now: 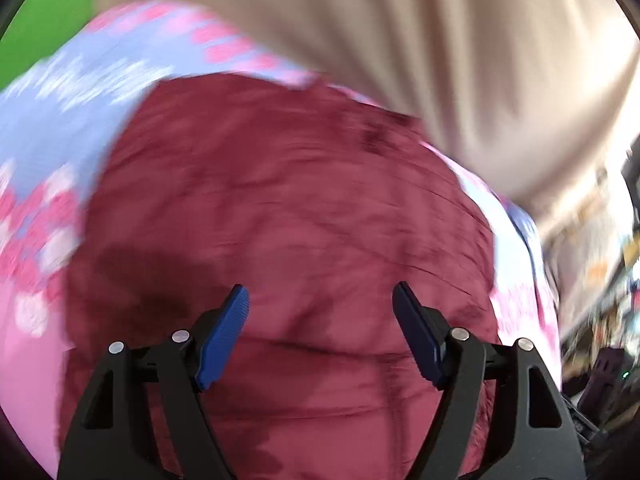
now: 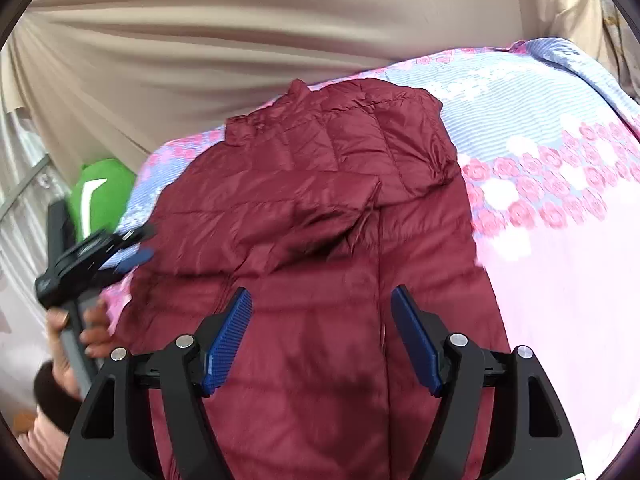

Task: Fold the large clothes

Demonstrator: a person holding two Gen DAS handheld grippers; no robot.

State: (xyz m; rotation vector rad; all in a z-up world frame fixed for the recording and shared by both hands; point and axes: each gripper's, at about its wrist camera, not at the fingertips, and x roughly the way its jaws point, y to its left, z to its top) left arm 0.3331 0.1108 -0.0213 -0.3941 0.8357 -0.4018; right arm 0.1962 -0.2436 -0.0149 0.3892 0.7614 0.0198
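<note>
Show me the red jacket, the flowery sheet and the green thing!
red jacket [image 2: 320, 184]: right wrist view, folded sleeve.
flowery sheet [image 2: 540, 184]: right wrist view, rose band.
green thing [image 2: 102, 196]: right wrist view, its front.

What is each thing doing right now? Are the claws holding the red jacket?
Left claw: open, holding nothing.
Right claw: open, holding nothing.
Red jacket: lying on the bed, sleeves folded across its front.
Flowered sheet: spread out under the jacket.
Beige curtain: hanging behind the bed.

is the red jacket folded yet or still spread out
Partly folded: the red jacket lies on the floral sheet with one sleeve folded across its front, body still full length.
</note>
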